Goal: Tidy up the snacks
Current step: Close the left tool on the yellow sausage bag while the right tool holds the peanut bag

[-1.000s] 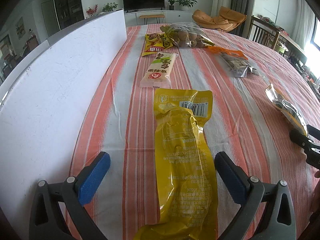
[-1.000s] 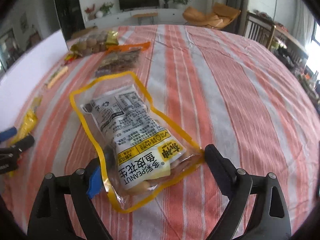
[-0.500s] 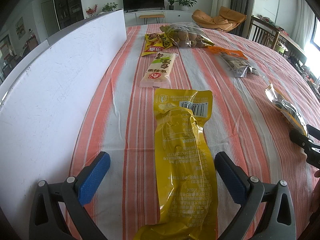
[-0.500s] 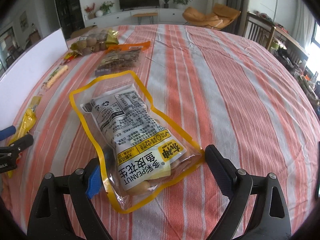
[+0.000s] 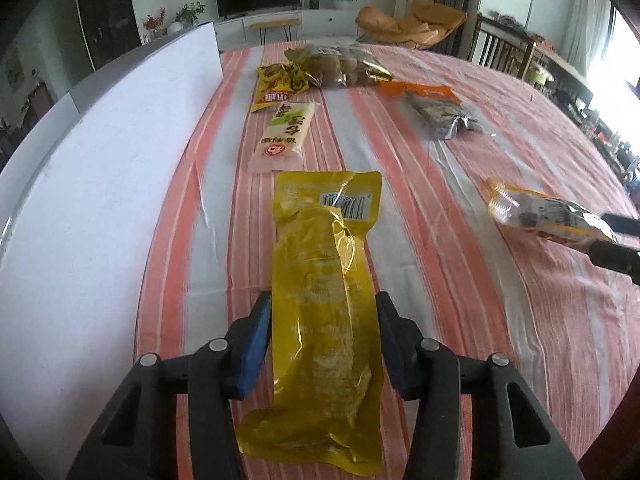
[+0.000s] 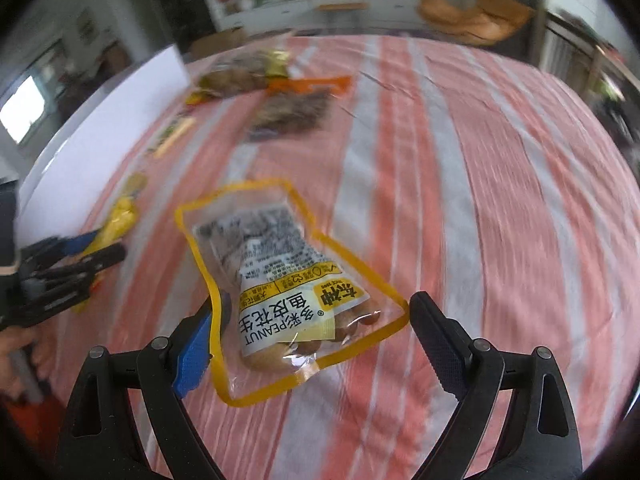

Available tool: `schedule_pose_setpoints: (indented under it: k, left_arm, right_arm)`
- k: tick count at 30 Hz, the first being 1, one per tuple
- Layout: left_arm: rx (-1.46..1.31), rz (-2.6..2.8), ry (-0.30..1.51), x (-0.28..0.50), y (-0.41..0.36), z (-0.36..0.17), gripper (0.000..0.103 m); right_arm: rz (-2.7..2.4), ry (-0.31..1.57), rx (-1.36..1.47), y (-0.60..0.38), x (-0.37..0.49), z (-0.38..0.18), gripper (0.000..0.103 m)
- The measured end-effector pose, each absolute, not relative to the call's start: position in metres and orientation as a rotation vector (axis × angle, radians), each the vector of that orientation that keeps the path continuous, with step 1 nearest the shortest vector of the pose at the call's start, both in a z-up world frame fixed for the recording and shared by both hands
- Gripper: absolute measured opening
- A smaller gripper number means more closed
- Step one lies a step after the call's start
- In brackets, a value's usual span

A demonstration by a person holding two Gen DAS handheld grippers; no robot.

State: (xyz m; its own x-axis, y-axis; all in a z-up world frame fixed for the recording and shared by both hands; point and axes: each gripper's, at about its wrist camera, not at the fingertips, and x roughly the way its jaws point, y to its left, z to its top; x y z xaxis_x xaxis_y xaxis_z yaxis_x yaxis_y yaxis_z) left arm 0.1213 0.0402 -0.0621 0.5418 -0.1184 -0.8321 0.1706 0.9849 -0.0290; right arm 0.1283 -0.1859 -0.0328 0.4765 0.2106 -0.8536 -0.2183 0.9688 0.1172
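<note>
- Left gripper (image 5: 323, 334) pinches the long yellow packet (image 5: 324, 300) by both edges on the striped tablecloth (image 5: 460, 240), seemingly to lift it.
- Right gripper (image 6: 310, 332) straddles the peanut bag (image 6: 288, 280); grip uncertain.
- Other snacks (image 5: 320, 68) lie far off.

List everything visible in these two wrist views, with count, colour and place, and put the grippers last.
Long snack packet: 1, yellow, near table edge, between the left fingers.
Peanut bag: 1, clear with yellow border, lying between the right fingers.
Slim packet: 1, cream with green print, beyond the long snack packet.
Small packet: 1, yellow and red, far end.
Bag of round snacks: 1, clear, brownish contents, far end.
Dark snack bag: 1, clear with orange top, far right.
Tablecloth: 1, orange and white stripes.
Board: 1, white, along the left edge.
Left gripper: 1, black, blue pad, closed against the long snack packet.
Right gripper: 1, black, blue pad, open.
</note>
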Motion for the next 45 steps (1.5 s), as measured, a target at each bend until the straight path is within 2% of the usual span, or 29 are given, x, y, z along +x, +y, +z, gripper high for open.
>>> schedule_pose_setpoints:
  k: [4,7,11,16,20,24,29,33,35,38,42,45]
  left_arm:
    - [0.016,-0.192,0.975,0.112,0.049,-0.060,0.047]
    - [0.013,-0.216,0.965,0.104,0.054,-0.061,0.047]
    - [0.009,-0.221,0.956,0.105,0.054,-0.061,0.047]
    - [0.014,-0.219,0.945,0.107,0.051,-0.062,0.047]
    - [0.007,-0.218,0.943,0.106,0.052,-0.062,0.047]
    - [0.011,-0.216,0.940,0.105,0.051,-0.062,0.048]
    - [0.013,-0.214,0.933,0.105,0.051,-0.062,0.048]
    - [0.036,-0.204,0.921,0.106,0.047,-0.063,0.048]
    - [0.043,-0.203,0.917,0.105,0.046,-0.063,0.048]
    - [0.027,-0.213,0.916,0.105,0.050,-0.062,0.048]
    - [0.020,-0.221,0.915,0.105,0.052,-0.063,0.048]
    - [0.017,-0.236,0.915,0.105,0.053,-0.063,0.048]
  right_arm:
    - [0.342,1.127,-0.193,-0.168,0.150,-0.034,0.093]
    - [0.389,1.287,-0.271,-0.152,0.153,-0.047,0.093]
    - [0.447,1.324,-0.380,-0.137,0.126,-0.046,0.093]
    - [0.482,1.374,-0.240,-0.152,0.112,-0.036,0.093]
    - [0.384,1.456,-0.038,-0.167,0.122,-0.057,0.094]
    - [0.313,1.359,0.362,-0.185,0.121,-0.054,0.094]
    - [0.277,1.300,-0.073,-0.149,0.106,-0.045,0.094]
    - [0.421,1.322,-0.002,-0.154,0.107,-0.041,0.093]
    - [0.306,1.253,-0.236,-0.137,0.105,-0.044,0.093]
    - [0.333,1.172,-0.141,-0.135,0.108,-0.044,0.093]
    - [0.181,0.891,-0.371,-0.115,0.089,-0.042,0.092]
    - [0.339,0.876,-0.254,-0.115,0.082,-0.028,0.093]
